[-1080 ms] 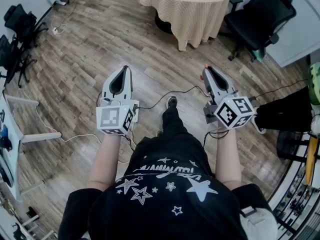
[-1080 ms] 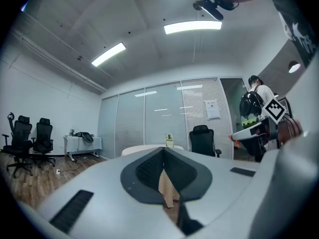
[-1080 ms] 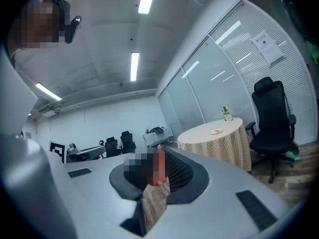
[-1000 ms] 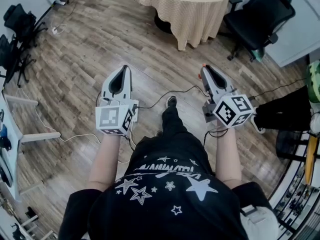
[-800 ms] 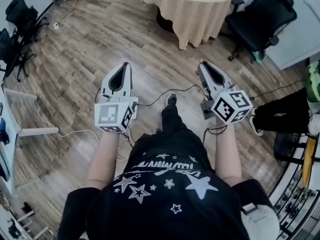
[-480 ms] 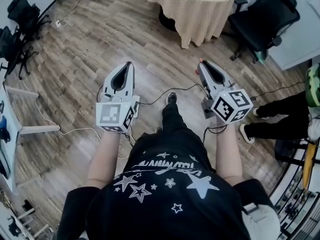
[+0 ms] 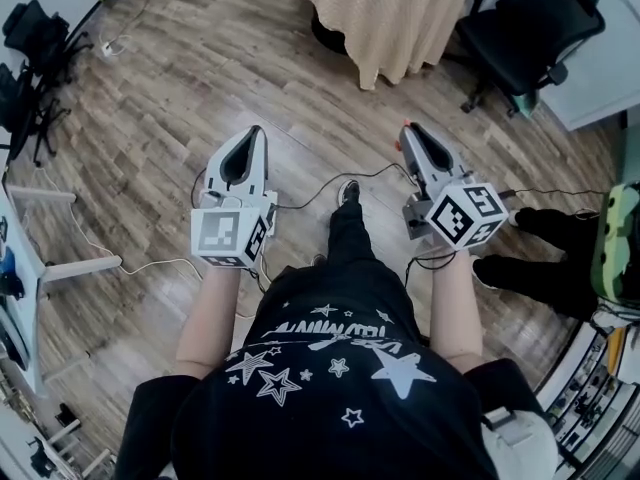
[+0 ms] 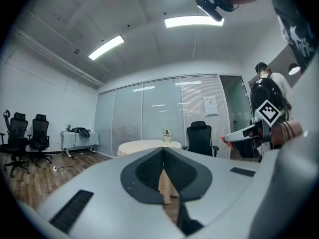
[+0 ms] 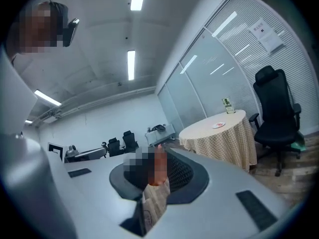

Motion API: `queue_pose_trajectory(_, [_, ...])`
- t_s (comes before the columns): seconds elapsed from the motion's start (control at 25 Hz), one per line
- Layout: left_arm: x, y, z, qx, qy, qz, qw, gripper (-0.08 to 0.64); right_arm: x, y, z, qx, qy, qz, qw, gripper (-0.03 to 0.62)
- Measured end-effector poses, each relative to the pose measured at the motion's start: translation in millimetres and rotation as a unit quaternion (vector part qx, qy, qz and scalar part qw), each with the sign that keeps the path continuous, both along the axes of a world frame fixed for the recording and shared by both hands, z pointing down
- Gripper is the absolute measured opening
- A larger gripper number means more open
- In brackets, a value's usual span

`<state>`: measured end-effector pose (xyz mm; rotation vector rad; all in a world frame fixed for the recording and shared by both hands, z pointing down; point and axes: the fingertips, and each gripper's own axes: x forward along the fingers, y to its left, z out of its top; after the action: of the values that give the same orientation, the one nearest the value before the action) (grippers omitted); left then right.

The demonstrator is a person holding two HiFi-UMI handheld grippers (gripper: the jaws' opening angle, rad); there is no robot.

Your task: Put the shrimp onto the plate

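My right gripper (image 7: pixel 405 130) is held out at waist height over the wooden floor, shut on a small orange shrimp (image 9: pixel 159 167) that sticks up at the jaw tips. The shrimp (image 7: pixel 399 141) shows as an orange speck in the head view. My left gripper (image 7: pixel 252 133) is level with it on the left, jaws shut with nothing between them (image 8: pixel 163 151). A small white plate (image 9: pixel 218 125) lies on the round table with a checked cloth (image 7: pixel 400 18), some way ahead of both grippers.
A black office chair (image 7: pixel 525 28) stands right of the table. Another person's black-clad legs (image 7: pixel 540 258) are on the floor at my right. A cable (image 7: pixel 310 203) trails between the grippers. Black chairs (image 7: pixel 25 58) and a white desk (image 7: pixel 20 268) stand at left.
The table has slid toward the top edge of the head view. The person's legs at right have shifted downward. Both grippers keep their pose and stay shut.
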<state>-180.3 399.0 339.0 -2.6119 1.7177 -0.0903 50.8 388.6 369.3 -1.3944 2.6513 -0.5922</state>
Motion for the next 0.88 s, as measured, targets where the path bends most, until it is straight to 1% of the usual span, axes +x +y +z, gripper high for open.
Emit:
queue_pose_trajectory(0.2, [-1, -39, 2, -0.002, -0.014, 0.005, 0.9999, 0.009, 0, -46, 2, -0.005, -0.015, 0.002, 1.000, 0.060])
queue_pose_trajectory(0.44, [-7, -107, -8, -0.003, -0.013, -0.015, 0.9998, 0.009, -4, -126, -8, -0.005, -0.021, -0.012, 1.000, 0.060])
queue_pose_trajectory(0.64, [-7, -159, -8, -0.013, -0.012, -0.026, 0.9995, 0.009, -4, -189, -14, -0.005, -0.025, -0.023, 0.999, 0.060])
queue_pose_trajectory(0.76, [-4, -186, -4, -0.020, -0.012, -0.029, 0.9993, 0.009, 1, -215, -11, -0.010, -0.027, -0.023, 0.999, 0.060])
queue_pose_trajectory(0.88, [6, -215, -6, -0.017, -0.011, -0.022, 0.9996, 0.009, 14, -239, -8, -0.015, -0.027, -0.014, 0.999, 0.060])
